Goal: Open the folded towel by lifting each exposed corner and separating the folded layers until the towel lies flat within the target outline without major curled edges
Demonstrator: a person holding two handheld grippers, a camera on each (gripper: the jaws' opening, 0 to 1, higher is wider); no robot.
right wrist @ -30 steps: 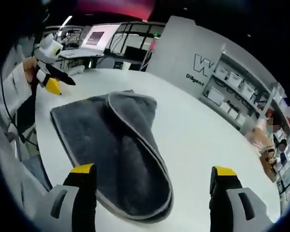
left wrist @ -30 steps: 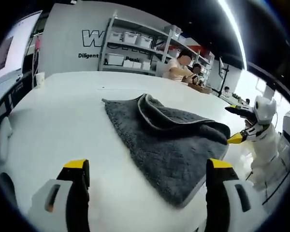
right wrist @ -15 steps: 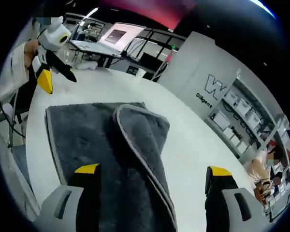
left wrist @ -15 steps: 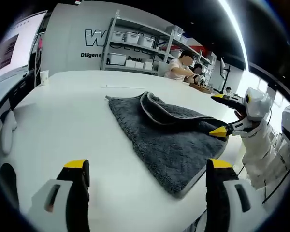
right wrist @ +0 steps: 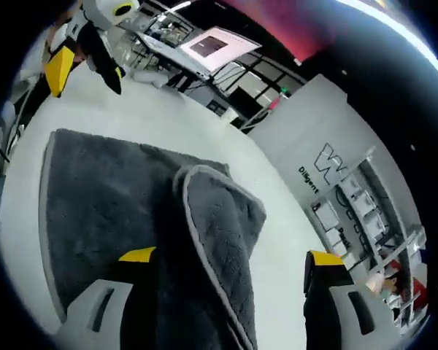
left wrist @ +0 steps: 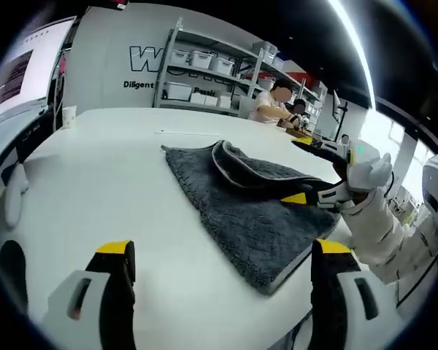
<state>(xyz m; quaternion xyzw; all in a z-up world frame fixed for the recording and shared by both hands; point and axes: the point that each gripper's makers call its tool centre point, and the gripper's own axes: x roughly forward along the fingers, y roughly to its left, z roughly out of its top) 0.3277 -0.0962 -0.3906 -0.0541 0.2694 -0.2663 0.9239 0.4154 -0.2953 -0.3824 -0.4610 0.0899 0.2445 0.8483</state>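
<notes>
Left gripper view
Towel: the grey towel [left wrist: 252, 211] lies on the white table [left wrist: 95, 189], partly opened, with one folded layer [left wrist: 255, 169] doubled back on its far side.
Left gripper [left wrist: 223, 292]: jaws wide apart, nothing between them; the towel's near corner lies just ahead, between the two jaws but not touching either.
Right gripper [left wrist: 310, 171]: enters from the right with jaws spread, yellow tips over the towel's right edge beside the fold; I cannot tell whether it touches the cloth.

Right gripper view
Towel [right wrist: 109, 211]: spreads below and ahead; the folded layer [right wrist: 219, 219], edged in pale trim, runs straight between the jaws.
Right gripper [right wrist: 223, 299]: jaws gaping, holding nothing, hovering close over the fold.
Left gripper [right wrist: 77, 55]: seen far off at the upper left, above the table beyond the towel's far edge.

Risk
Pinching both layers: closing too deep would likely catch the bottom layer too and drag the whole towel.
Curled edge: pulling the fold over from one corner alone may leave it rolled.
</notes>
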